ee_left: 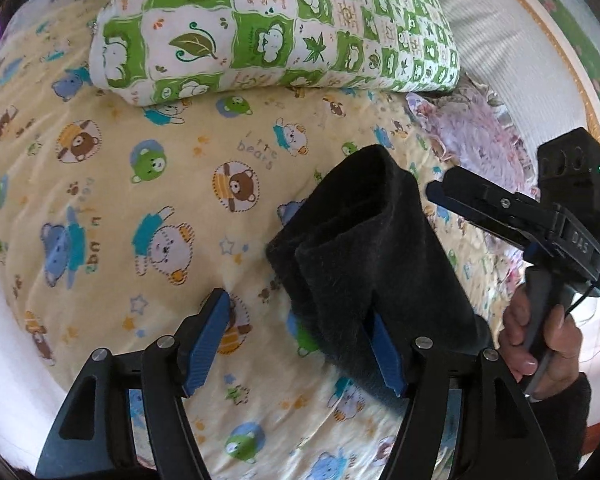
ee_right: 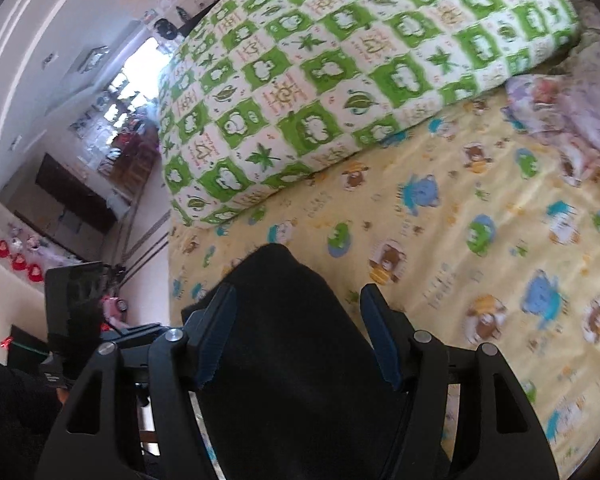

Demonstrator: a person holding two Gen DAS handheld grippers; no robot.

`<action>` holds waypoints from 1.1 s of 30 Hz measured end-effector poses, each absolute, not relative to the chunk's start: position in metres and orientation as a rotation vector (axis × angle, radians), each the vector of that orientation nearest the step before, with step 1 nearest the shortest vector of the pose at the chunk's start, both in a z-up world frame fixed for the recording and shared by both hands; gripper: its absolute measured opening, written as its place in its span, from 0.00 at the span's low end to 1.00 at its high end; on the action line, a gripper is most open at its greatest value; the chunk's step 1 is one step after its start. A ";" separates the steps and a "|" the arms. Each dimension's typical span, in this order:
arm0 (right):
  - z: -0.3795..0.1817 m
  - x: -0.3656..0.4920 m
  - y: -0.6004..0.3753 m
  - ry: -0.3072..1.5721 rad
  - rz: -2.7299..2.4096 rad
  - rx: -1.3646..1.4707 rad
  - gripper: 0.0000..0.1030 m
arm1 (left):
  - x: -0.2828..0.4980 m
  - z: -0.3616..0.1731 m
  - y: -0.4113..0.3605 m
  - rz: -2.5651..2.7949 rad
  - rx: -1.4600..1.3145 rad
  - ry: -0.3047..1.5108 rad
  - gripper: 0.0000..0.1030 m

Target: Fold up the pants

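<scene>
The black pants (ee_left: pixel 364 248) lie folded into a thick bundle on the yellow bear-print sheet (ee_left: pixel 160 208). My left gripper (ee_left: pixel 300 344) is open, its right finger (ee_left: pixel 384 356) tucked under the bundle's near edge and its left finger on the sheet. The right gripper (ee_left: pixel 500 216) shows at the right in the left wrist view, held by a hand, beside the bundle. In the right wrist view the right gripper (ee_right: pixel 296 336) is open, and the black pants (ee_right: pixel 292 360) fill the gap between its fingers without being pinched.
A green and white checked pillow (ee_left: pixel 268 28) lies at the back of the bed, also in the right wrist view (ee_right: pixel 340 72). A purple floral cloth (ee_left: pixel 472 132) lies at the right. The bed's left edge (ee_right: pixel 172 240) drops to a room with furniture.
</scene>
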State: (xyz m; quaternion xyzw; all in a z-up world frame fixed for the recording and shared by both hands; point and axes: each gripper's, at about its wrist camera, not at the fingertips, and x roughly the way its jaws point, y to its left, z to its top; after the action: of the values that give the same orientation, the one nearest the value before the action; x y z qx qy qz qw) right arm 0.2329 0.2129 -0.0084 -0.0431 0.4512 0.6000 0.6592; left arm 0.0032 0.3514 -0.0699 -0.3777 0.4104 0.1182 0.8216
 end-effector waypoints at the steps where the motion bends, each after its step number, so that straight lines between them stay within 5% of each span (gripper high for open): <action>1: -0.009 0.234 0.216 1.027 1.367 -0.094 0.63 | 0.003 -0.070 0.352 0.245 -0.816 0.870 0.66; 8: -0.018 0.234 0.243 1.060 1.416 -0.127 0.63 | 0.013 -0.075 0.347 0.240 -0.811 0.851 0.63; 12: -0.029 0.230 0.259 1.084 1.422 -0.178 0.63 | 0.018 -0.076 0.341 0.250 -0.765 0.849 0.44; 16: -0.035 0.228 0.263 1.079 1.445 -0.172 0.42 | 0.016 -0.074 0.340 0.234 -0.780 0.818 0.24; 21: -0.030 0.227 0.244 1.058 1.460 -0.098 0.29 | 0.012 -0.057 0.330 0.221 -0.738 0.778 0.21; 33: 0.026 0.209 0.175 0.913 1.461 0.043 0.26 | 0.006 0.000 0.296 0.144 -0.678 0.683 0.20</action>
State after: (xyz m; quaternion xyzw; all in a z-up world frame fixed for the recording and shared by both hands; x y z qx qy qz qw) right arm 0.2095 0.1749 0.0259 0.0191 0.4019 0.6435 0.6512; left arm 0.0058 0.2958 -0.0004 -0.3257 0.3280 0.0694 0.8840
